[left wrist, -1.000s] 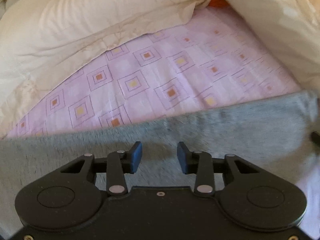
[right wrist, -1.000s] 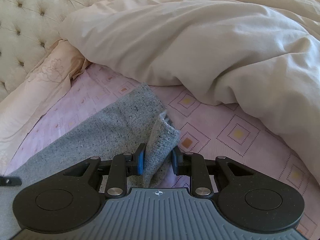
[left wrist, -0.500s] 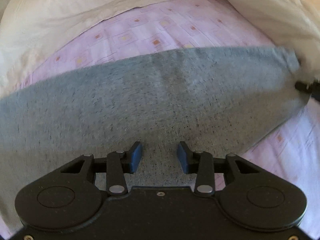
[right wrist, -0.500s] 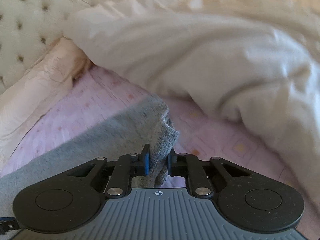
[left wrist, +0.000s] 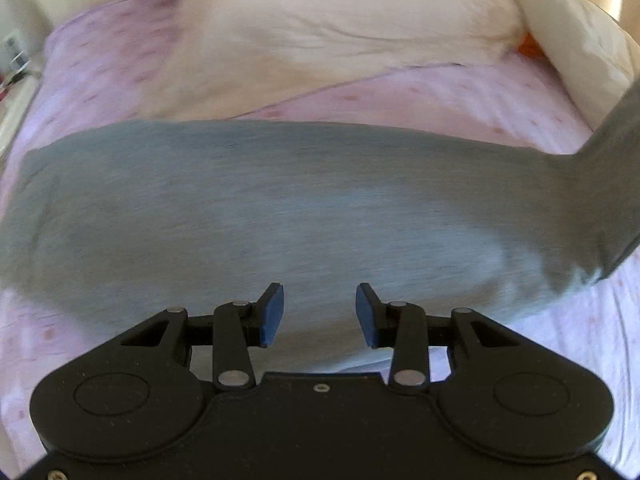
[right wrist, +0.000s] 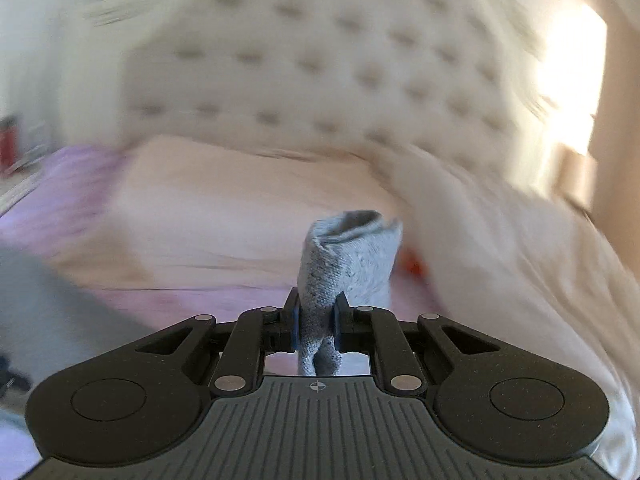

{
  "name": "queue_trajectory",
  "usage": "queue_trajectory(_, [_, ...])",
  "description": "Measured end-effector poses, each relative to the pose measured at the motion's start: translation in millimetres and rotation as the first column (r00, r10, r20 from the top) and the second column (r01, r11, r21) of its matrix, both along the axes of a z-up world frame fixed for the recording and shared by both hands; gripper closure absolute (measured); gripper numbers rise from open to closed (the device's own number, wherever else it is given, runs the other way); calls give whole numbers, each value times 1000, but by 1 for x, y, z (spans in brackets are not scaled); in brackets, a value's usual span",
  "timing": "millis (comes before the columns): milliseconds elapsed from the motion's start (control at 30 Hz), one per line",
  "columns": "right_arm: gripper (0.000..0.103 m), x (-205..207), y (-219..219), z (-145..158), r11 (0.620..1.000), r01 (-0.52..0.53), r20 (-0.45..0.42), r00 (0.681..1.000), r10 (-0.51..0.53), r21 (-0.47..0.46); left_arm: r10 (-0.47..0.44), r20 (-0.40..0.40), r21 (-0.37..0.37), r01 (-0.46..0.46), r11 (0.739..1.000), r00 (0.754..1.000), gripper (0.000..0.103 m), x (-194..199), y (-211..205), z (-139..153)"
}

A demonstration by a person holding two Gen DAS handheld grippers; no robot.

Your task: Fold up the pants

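The grey pants (left wrist: 280, 208) lie stretched across the pink patterned sheet (left wrist: 460, 92) in the left wrist view; their right end rises off the bed toward the upper right. My left gripper (left wrist: 319, 312) is open and empty, hovering above the near edge of the pants. In the right wrist view my right gripper (right wrist: 316, 322) is shut on a bunched end of the pants (right wrist: 348, 252), which stands up between the pads, lifted above the bed. More grey fabric (right wrist: 36, 292) shows blurred at the left.
A cream pillow (left wrist: 320, 20) lies beyond the pants and a cream duvet (left wrist: 580, 40) is heaped at the right. A tufted headboard (right wrist: 320, 72) stands behind the bed. An orange item (left wrist: 530, 46) peeks between pillow and duvet. Small objects sit off the bed's left side (left wrist: 14, 56).
My right gripper closed on the pants end and lifted it up, swinging toward the headboard. My left gripper pulled back and up, so more of the pants shows; it stayed open.
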State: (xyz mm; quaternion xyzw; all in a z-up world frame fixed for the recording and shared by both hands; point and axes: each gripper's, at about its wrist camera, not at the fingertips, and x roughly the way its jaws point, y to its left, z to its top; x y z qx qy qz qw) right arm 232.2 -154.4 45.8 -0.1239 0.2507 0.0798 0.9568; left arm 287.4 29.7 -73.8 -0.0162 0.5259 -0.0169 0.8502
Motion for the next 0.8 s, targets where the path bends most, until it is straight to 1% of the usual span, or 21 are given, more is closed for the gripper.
queue_trajectory(67, [88,-4,53,-24,996,-81,-21,997,80,-40,32,4,-5,-32,999,999,56,-4,23,0])
queue_trajectory(133, [89,-9,100,-60,985,-146,-62,988,140,-94,67,13,-3,-67,998,998,56,-9,45,1])
queue_trajectory(200, [89,-16,136,-99,969,-199,-116,976,184,-144,103,19,5,-104,995,994,56,-13,65,-1])
queue_trajectory(267, [87,-25,158,-129,957,-236,-153,965,211,-169,126,15,7,-126,992,992,56,-12,79,-5])
queue_trajectory(300, [81,-30,161,-137,955,-253,-164,960,228,-155,131,14,8,-131,991,991,56,-11,85,-7])
queue_trajectory(333, [77,-36,162,-137,956,-265,-167,956,243,-122,131,15,10,-131,991,991,56,-15,91,-6])
queue_trajectory(367, [74,-41,157,-133,958,-279,-165,950,265,-69,130,17,19,-131,991,991,56,-16,96,-6])
queue_trajectory(433, [74,-49,141,-118,949,-313,-141,938,316,39,126,24,30,-127,991,992,56,-16,104,-6])
queue_trajectory(467, [74,-54,131,-110,946,-319,-118,938,325,63,122,26,30,-123,992,992,56,-15,107,-5])
queue_trajectory(533, [74,-61,111,-98,952,-299,-83,949,304,69,111,30,19,-112,994,993,55,-10,108,-5])
queue_trajectory(633, [74,-67,80,-85,970,-219,-64,972,226,105,86,41,-27,-85,996,995,54,-2,105,-3])
queue_trajectory(700, [74,-75,58,-84,979,-167,-47,984,174,116,56,45,-75,-53,996,997,50,8,96,-3])
queue_trajectory(800, [74,-80,35,-95,988,-103,-24,994,106,117,9,34,-136,-4,991,999,46,24,78,-9])
